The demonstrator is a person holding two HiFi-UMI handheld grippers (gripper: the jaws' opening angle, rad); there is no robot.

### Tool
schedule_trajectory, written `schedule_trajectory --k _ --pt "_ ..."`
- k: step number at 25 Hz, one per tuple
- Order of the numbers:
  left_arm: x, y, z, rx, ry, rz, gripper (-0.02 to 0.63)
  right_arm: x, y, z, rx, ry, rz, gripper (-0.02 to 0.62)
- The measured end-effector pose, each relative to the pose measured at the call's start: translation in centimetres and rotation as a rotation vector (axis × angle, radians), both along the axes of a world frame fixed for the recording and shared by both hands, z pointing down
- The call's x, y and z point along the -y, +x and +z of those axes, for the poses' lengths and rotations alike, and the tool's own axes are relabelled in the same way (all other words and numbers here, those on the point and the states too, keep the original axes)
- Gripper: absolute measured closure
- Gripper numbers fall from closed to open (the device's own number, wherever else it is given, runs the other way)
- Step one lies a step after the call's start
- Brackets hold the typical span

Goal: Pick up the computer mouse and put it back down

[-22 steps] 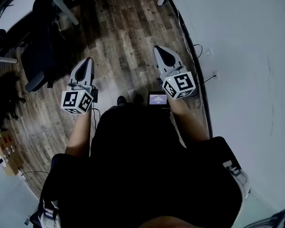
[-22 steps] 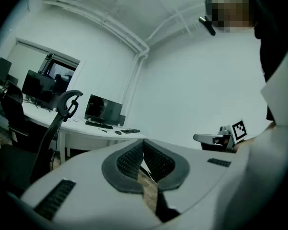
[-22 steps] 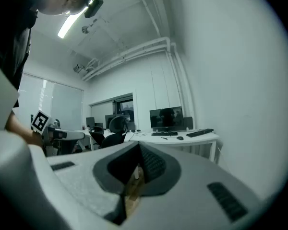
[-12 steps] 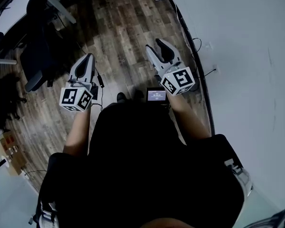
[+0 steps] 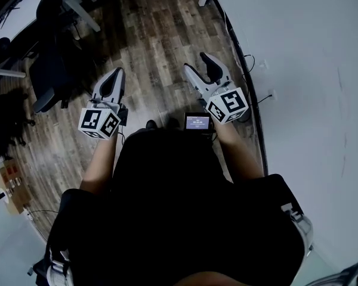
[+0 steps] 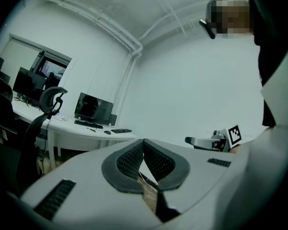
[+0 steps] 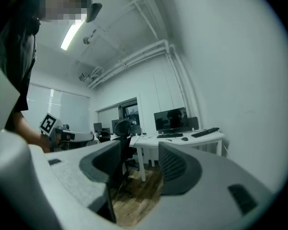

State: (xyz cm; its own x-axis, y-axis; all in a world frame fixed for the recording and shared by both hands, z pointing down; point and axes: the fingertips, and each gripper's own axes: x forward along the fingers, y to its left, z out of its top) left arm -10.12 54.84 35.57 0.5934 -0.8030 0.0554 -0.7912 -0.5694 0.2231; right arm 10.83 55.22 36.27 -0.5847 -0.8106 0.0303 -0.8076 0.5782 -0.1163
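Person: a dark-clad torso [image 5: 167, 207] filled the lower part of the head view, with both bare forearms reaching forward.
Small screen: a lit device [image 5: 197, 122] sat at the chest, just behind the right hand's marker cube [image 5: 227, 105].
Left gripper [image 5: 117, 73]: held level out front; its own view showed the ribbed pads meeting at their tips, with nothing between them.
Right gripper [image 5: 196, 62]: held level beside the left one but apart from it; its jaws stood well apart and clamped on nothing, and only chair and floor showed through the gap.
Floor: wooden planks [image 5: 155, 34] lay under both tools.
Office chair: a dark chair [image 7: 121, 127] stood beyond the right jaws, next to the desk.
Desk: a white table [image 7: 201, 139] stood farther off, along the wall.
Computer mouse: a small dark shape [image 7: 184, 139] lay on the desk top beside a keyboard [image 7: 205, 132], well apart from both grippers and touched by neither.
Monitor: a dark screen [image 7: 170, 119] stood upright behind the mouse.
Wall: a plain white wall [image 5: 298, 70] ran along the person's right, with a cable trailing at its foot.
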Motion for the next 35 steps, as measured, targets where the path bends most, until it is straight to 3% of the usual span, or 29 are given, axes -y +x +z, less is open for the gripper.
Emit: schedule_trajectory --k 5,14,22,35 --pt "0.1 1.2 0.7 0.004 0.015 -0.018 0.611 0.6 1.7 -0.1 0.024 0.035 0.016 0.348" --pt "5.3 0.8 2.8 -0.015 -0.008 -0.069 0.611 6.1 3.5 2.1 0.046 -0.023 0.025 0.35" --pt "16.5 -0.9 3.8 -0.058 -0.014 -0.1 0.611 16.6 3.5 3.1 0.054 -0.067 0.036 0.35" --pt "38.6 -2.4 3.3 -0.07 -0.012 -0.036 0.611 38.7 -0.6 -0.1 0.035 -0.033 0.015 0.35"
